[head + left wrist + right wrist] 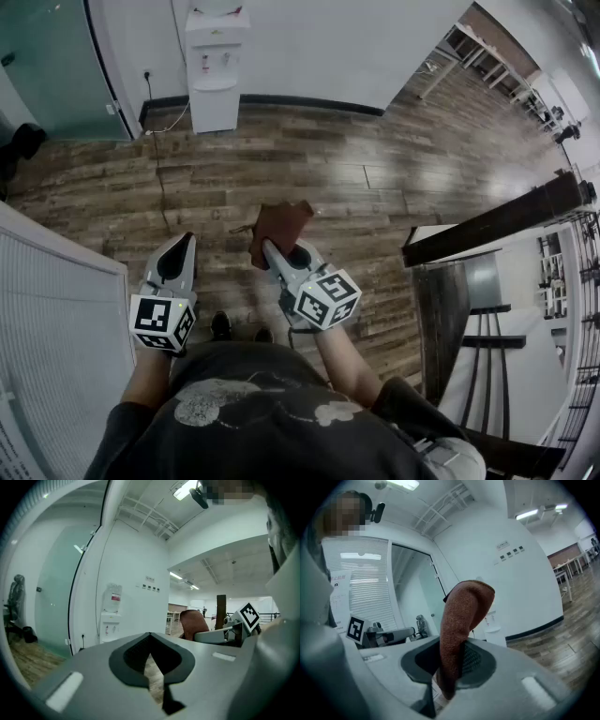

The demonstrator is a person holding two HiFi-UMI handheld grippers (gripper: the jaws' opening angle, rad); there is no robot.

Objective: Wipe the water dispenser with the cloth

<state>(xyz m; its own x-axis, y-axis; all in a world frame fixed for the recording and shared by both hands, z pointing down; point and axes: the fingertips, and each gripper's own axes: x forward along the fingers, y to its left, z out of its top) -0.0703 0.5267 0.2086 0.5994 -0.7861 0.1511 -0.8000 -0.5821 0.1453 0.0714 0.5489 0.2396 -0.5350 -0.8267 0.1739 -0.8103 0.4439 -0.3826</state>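
Right tongs (447, 677) pinch a rust-brown cloth (461, 620), which stands up from them and flops over at the top. The head view shows it held in the air over the wood-plank floor (375, 187), well apart from the white floor-standing water dispenser (216, 70) at the far wall. Left tongs (151, 660) are pressed together with nothing in them. Only the left gripper view shows the clear bottle (113, 598) with a red label on top of the dispenser; fill level can't be told.
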